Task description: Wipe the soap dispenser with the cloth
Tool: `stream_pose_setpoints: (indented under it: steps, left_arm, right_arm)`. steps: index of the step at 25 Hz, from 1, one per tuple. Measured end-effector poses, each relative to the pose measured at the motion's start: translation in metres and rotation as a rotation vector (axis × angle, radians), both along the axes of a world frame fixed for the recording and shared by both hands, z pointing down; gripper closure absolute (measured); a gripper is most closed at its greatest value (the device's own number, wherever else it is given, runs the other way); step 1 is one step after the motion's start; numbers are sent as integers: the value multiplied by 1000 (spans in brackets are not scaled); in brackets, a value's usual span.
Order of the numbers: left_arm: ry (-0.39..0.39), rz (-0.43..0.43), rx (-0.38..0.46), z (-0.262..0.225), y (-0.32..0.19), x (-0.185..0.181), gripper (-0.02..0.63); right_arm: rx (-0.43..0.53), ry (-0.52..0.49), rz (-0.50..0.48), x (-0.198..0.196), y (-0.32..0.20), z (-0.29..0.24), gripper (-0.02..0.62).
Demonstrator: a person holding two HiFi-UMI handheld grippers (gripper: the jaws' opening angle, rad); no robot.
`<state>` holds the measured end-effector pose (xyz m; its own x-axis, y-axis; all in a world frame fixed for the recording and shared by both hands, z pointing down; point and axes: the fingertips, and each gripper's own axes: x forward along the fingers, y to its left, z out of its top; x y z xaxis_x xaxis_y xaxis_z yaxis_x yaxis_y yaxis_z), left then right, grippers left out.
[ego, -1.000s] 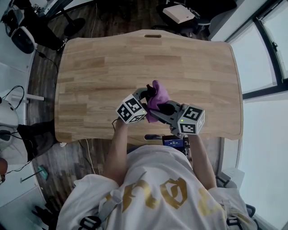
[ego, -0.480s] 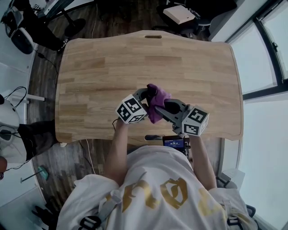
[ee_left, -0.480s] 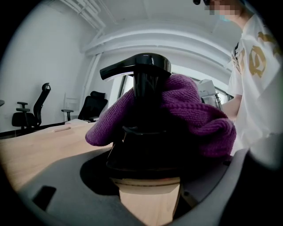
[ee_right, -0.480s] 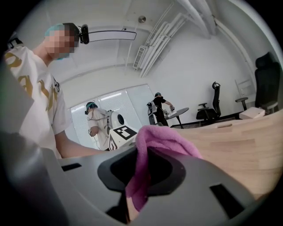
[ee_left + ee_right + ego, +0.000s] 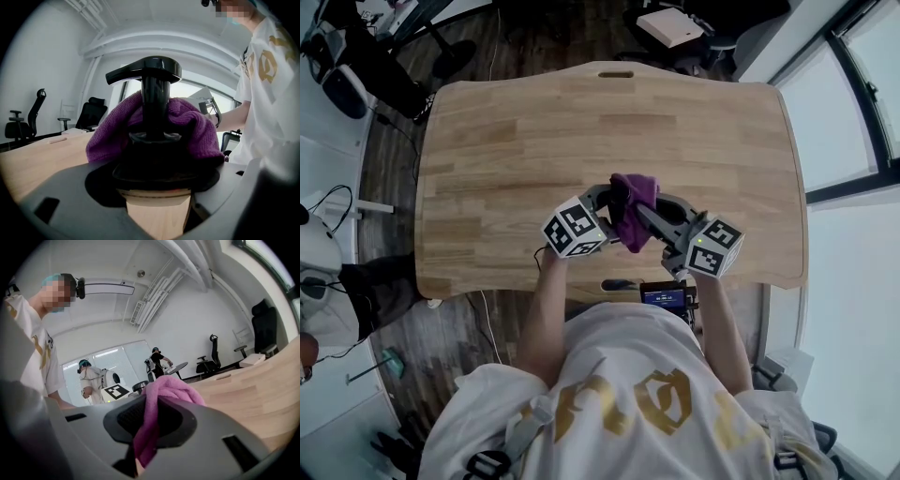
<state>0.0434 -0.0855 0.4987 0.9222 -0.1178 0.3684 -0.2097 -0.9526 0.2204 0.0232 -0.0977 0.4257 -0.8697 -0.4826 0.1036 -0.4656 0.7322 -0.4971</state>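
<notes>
- Wooden table [image 5: 487,141] fills the head view; both forearms angle inward, and the grippers meet above its near middle.
- Closed on the black soap dispenser [image 5: 154,108], the left gripper [image 5: 605,197] holds it upright; only that gripper's view shows the pump.
- Pinched in the right gripper [image 5: 649,211], the purple cloth [image 5: 633,199] drapes against the dispenser's far side.
- Office chairs [image 5: 23,124] and other people [image 5: 157,362] stand behind.
</notes>
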Motion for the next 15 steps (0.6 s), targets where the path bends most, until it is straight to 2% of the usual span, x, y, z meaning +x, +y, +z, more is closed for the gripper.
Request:
stream_pose_setpoints:
  steps: [5,9,15]
  left_arm:
    - [19,73,6,-8,13,11,247]
    - [18,130,20,-13,24,17,247]
    - [13,180,35,-17,37,23,247]
  right_arm:
    - [-39,-51,91,7,-20,-5,540]
    - [-17,11,113,8,-31,-3,540]
    - [-46,89,227,18,-47,14,540]
